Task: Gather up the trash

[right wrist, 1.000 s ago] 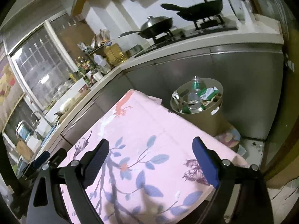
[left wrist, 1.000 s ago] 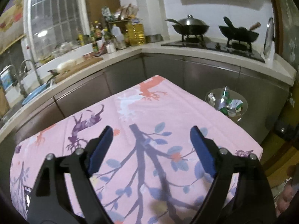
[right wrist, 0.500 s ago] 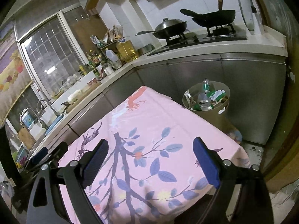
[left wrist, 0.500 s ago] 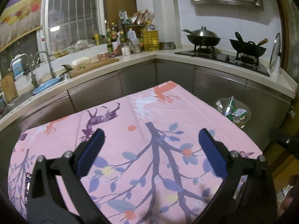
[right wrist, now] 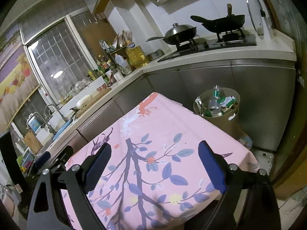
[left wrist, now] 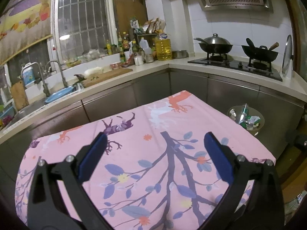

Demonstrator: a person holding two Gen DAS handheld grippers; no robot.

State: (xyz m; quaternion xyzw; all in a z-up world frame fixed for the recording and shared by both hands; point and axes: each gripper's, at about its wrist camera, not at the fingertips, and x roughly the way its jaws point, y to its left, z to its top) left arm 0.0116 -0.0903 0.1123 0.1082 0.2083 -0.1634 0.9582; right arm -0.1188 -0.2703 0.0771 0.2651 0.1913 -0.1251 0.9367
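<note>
Both cameras sit higher and further back than 1 s ago, w/ more of the kitchen in view. Left gripper (left wrist: 154, 145) is spread wide w/ nothing between its 2 blue pads; right gripper (right wrist: 153, 158) likewise gapes, holding nothing. Each hangs over 1 table w/ pink tree-print cloth (left wrist: 153, 118). Trash sits in 1 round bin (right wrist: 229, 120) on the floor just beside the table's far right corner: at least 1 clear bottle, crumpled green & white wrappers. 2 woks (left wrist: 214, 45) on the stove, 1 big yellow oil jug (left wrist: 163, 48). Labels too small to read.
</note>
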